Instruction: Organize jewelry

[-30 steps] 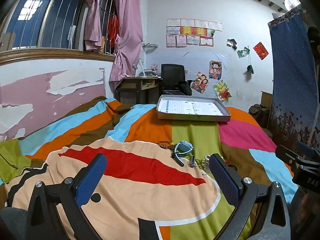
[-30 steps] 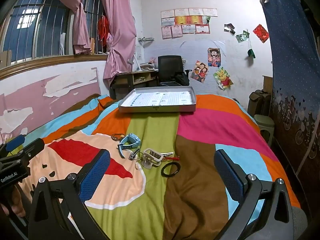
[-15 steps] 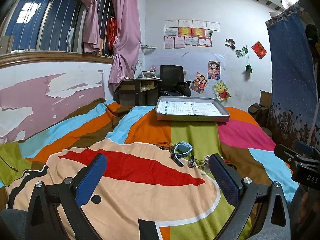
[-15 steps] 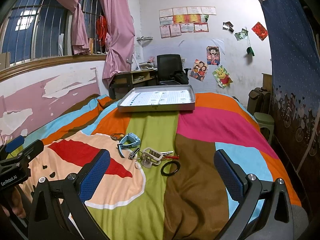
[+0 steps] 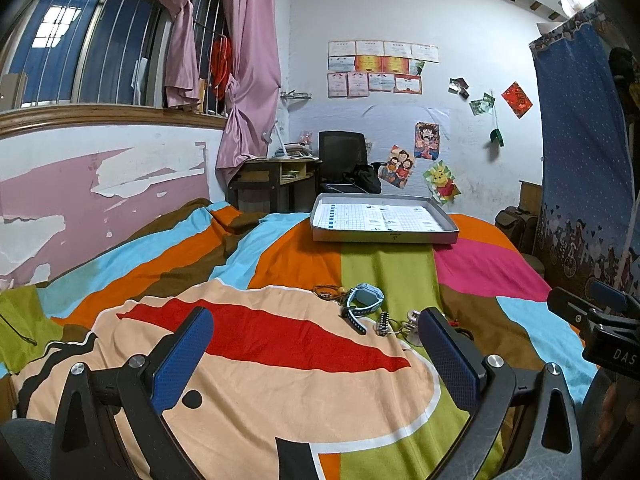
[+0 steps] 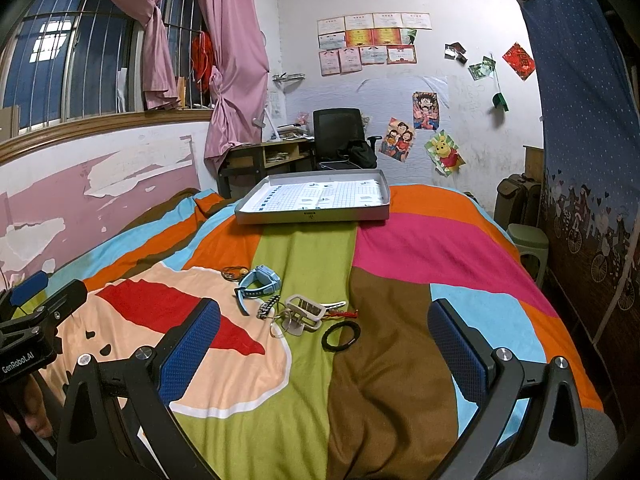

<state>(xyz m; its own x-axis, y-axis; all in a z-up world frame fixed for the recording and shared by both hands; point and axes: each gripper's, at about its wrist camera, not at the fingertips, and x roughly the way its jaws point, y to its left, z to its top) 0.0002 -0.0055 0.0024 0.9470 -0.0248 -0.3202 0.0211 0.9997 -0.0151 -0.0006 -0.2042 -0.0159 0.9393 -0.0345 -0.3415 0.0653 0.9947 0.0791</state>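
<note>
A small pile of jewelry lies on the striped bedspread: a light blue watch (image 6: 259, 280), a brown bead bracelet (image 6: 233, 271), a dark chain piece (image 6: 267, 306), a silver buckle with rings (image 6: 305, 312) and a black ring band (image 6: 341, 335). The watch also shows in the left wrist view (image 5: 363, 299). A shallow grey tray (image 6: 312, 214) lined with grid paper sits far back on the bed, also seen from the left wrist (image 5: 384, 235). My left gripper (image 5: 316, 354) is open and empty, near side of the pile. My right gripper (image 6: 324, 344) is open and empty, just short of the pile.
The bed fills the middle. A peeling wall (image 5: 100, 184) runs along the left. A desk (image 6: 264, 156) and black chair (image 6: 340, 136) stand beyond the bed. A blue curtain (image 6: 580, 120) and a green stool (image 6: 528, 240) are at the right.
Both views have shifted only slightly; the tray sits a touch lower in the left wrist view. The jewelry has not moved and both grippers stay open.
</note>
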